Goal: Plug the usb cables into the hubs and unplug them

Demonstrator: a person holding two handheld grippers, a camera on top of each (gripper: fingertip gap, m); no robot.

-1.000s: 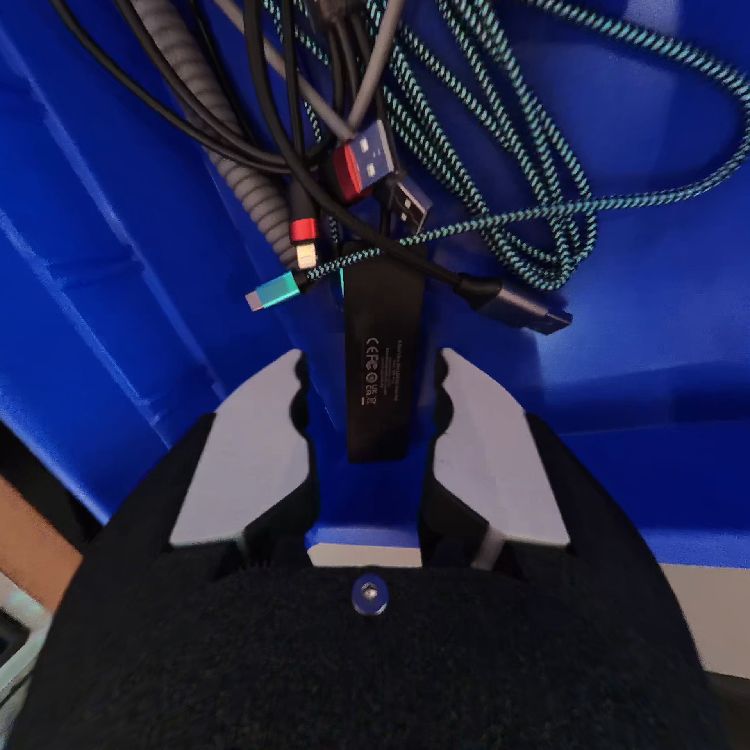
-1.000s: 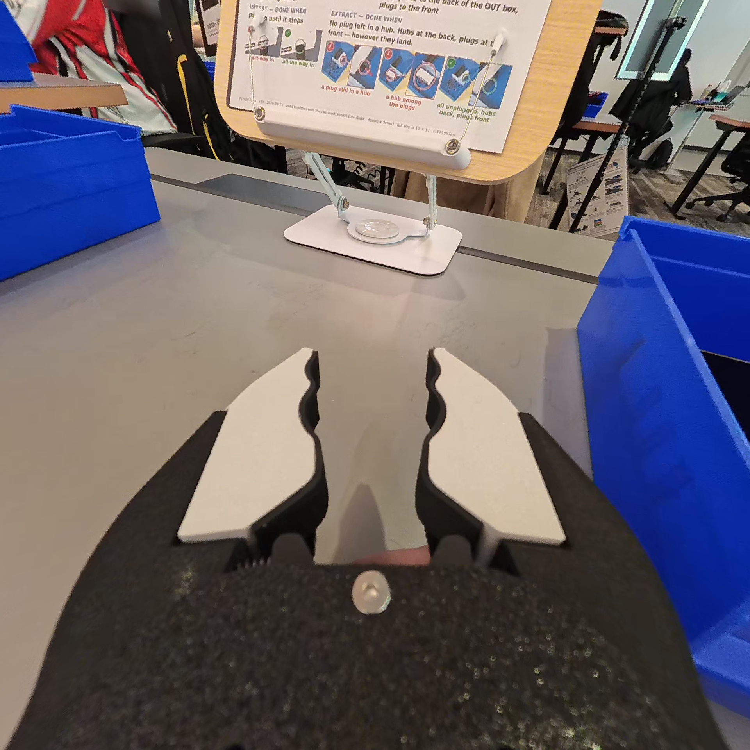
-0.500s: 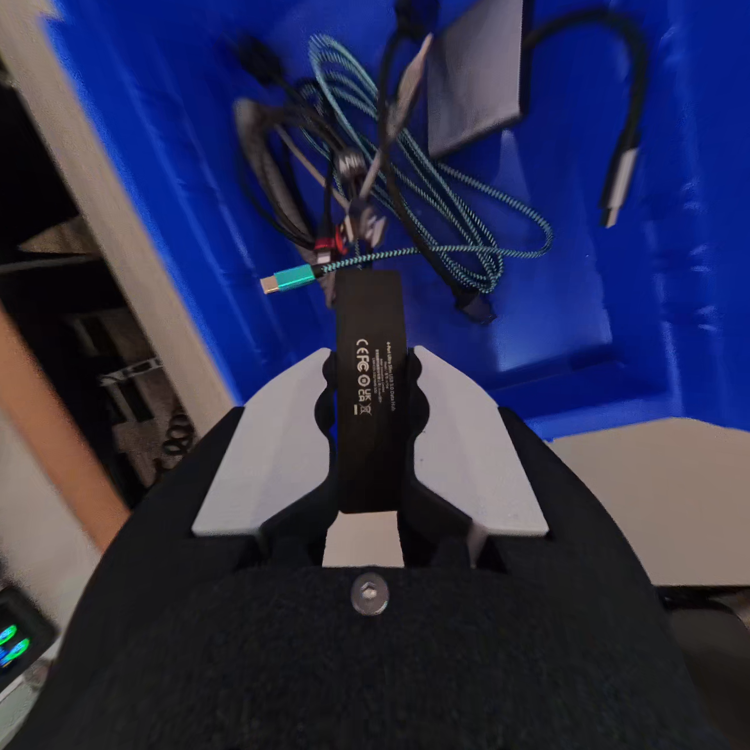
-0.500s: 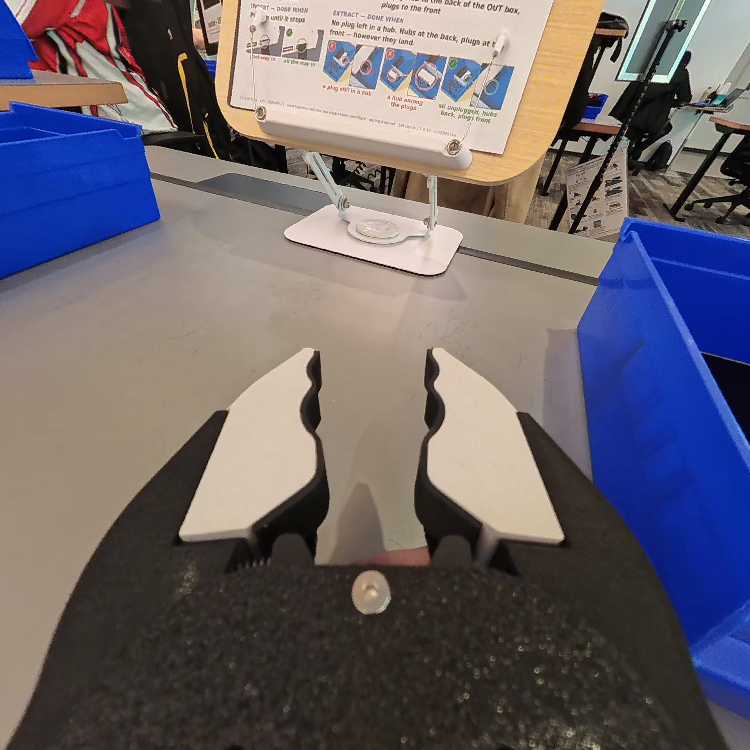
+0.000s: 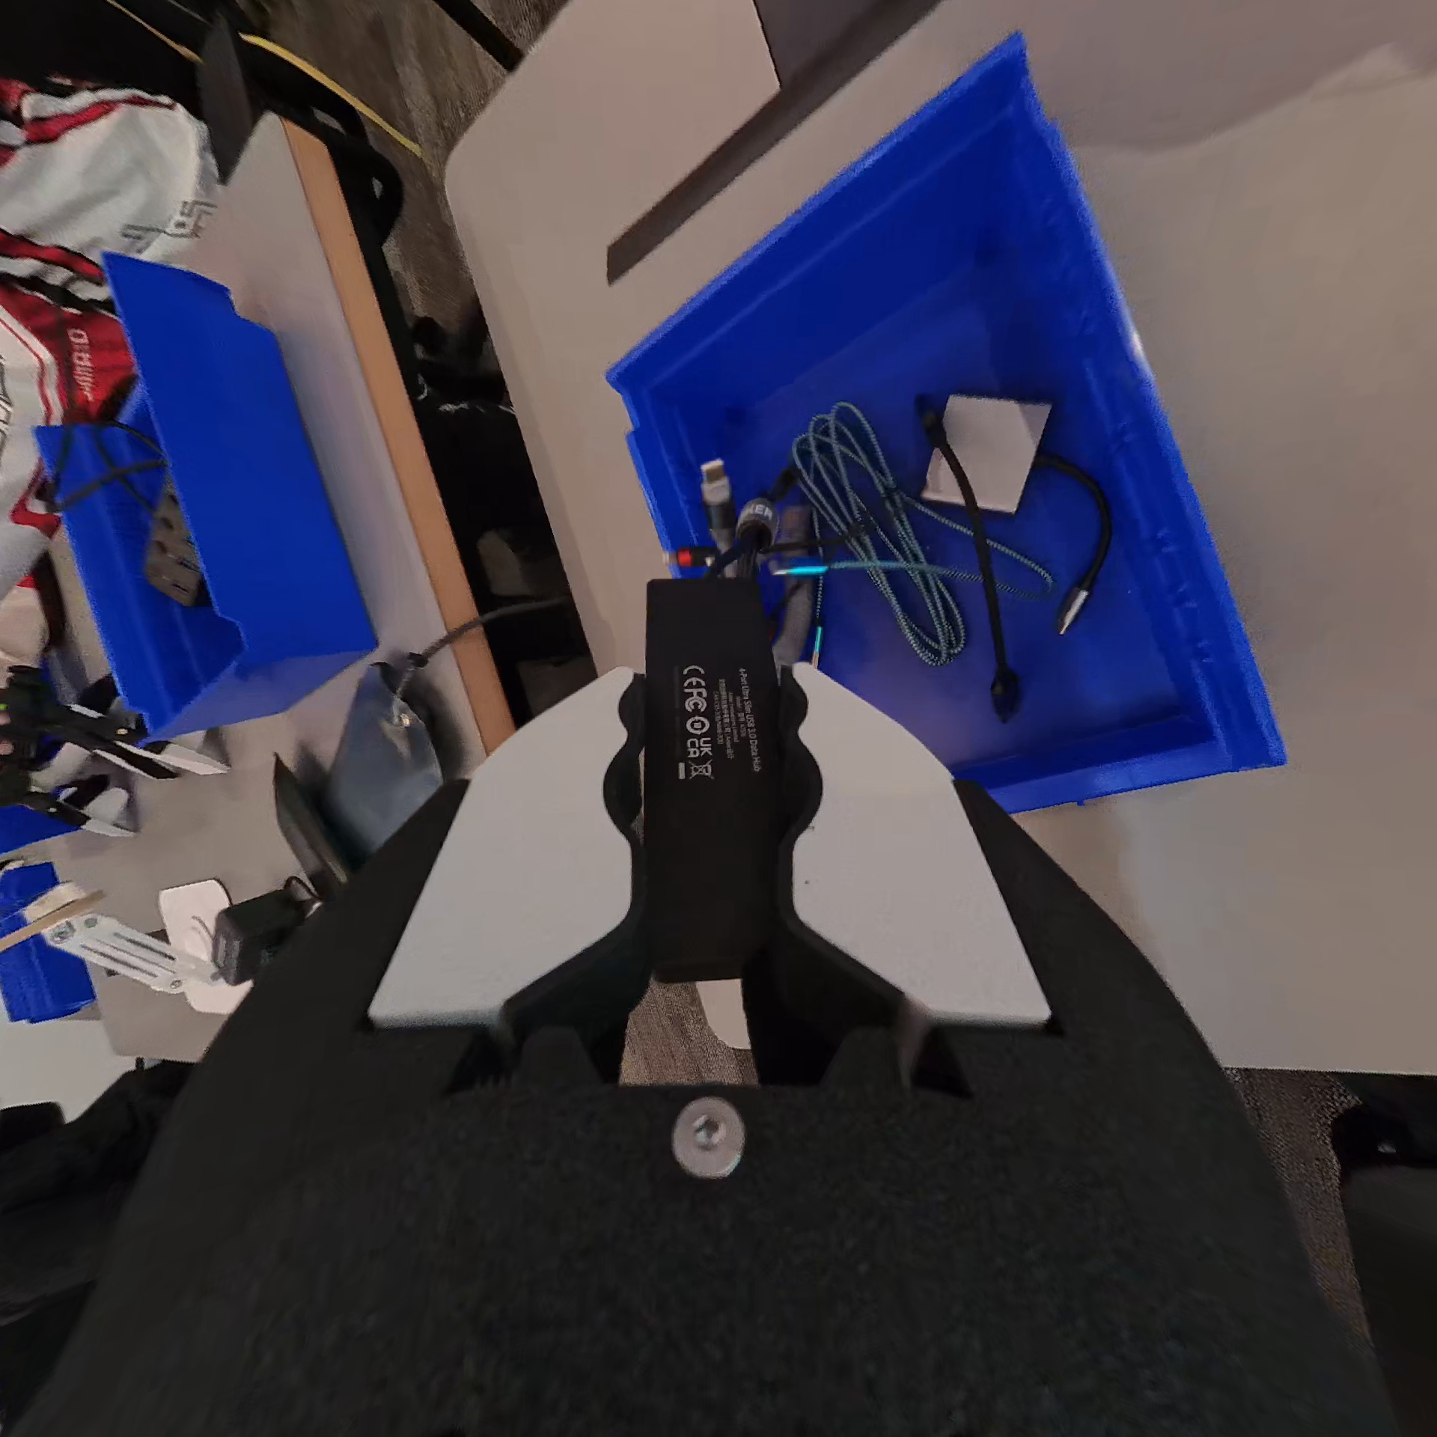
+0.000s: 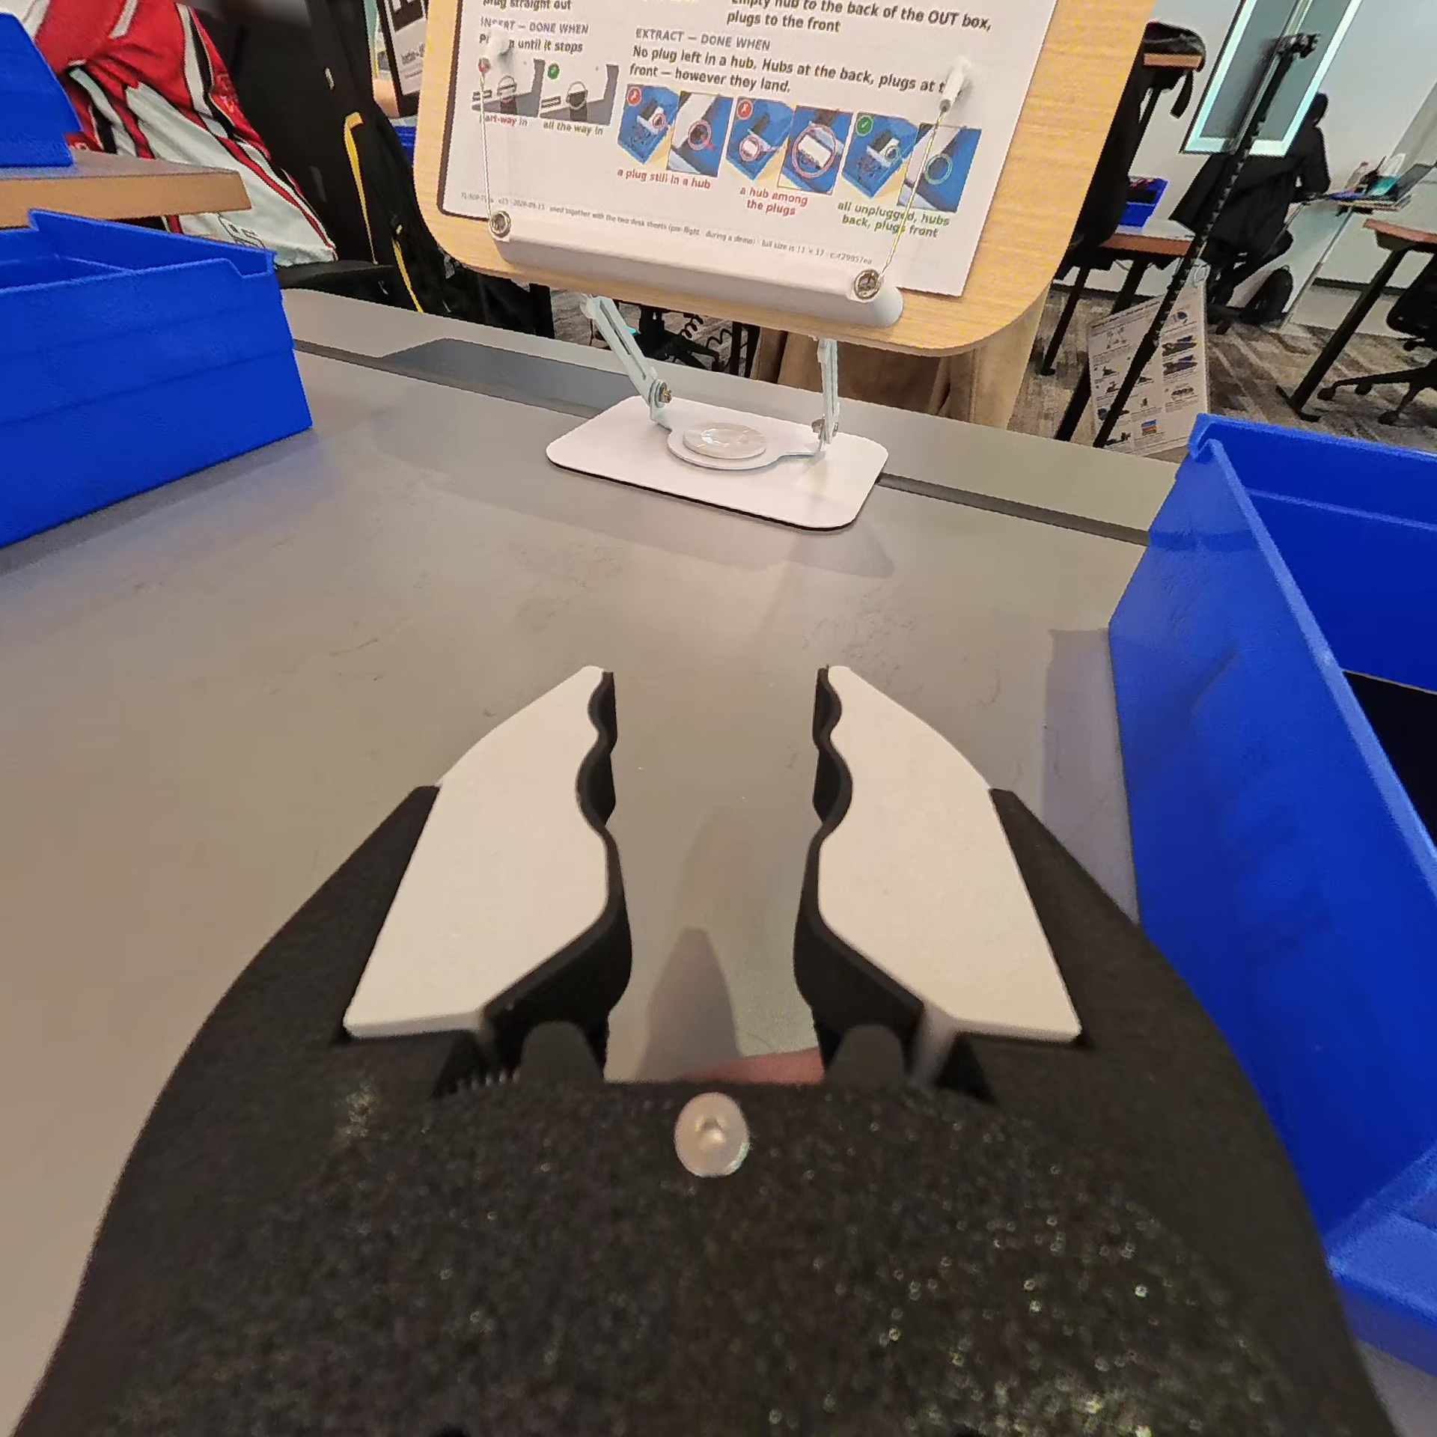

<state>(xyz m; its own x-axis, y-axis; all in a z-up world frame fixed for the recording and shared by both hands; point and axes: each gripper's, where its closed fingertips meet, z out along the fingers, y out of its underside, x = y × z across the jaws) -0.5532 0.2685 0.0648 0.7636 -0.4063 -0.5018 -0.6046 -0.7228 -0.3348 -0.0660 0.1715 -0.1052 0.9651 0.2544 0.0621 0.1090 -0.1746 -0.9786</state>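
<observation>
My left gripper [image 5: 711, 684] is shut on a slim black USB hub [image 5: 709, 770] and holds it high above a blue bin [image 5: 1166, 544]. Several cables hang from the hub's far end. A teal braided cable [image 5: 879, 529], a black cable [image 5: 980, 560] and a grey square hub [image 5: 984, 451] lie in that bin. My right gripper [image 6: 714, 680] is open and empty, low over the grey table [image 6: 389, 622].
A second blue bin [image 5: 233, 498] sits on a neighbouring desk at the left. In the right wrist view, a blue bin [image 6: 1283, 816] stands at the right, another blue bin [image 6: 132, 365] at the far left. An instruction board on a white stand [image 6: 723, 459] stands ahead. Some 55 cm of space lies between my two pairs of fingers.
My left gripper closed on the black hub inside the bin and lifted it well up and out, cables trailing. The right gripper has not moved.
</observation>
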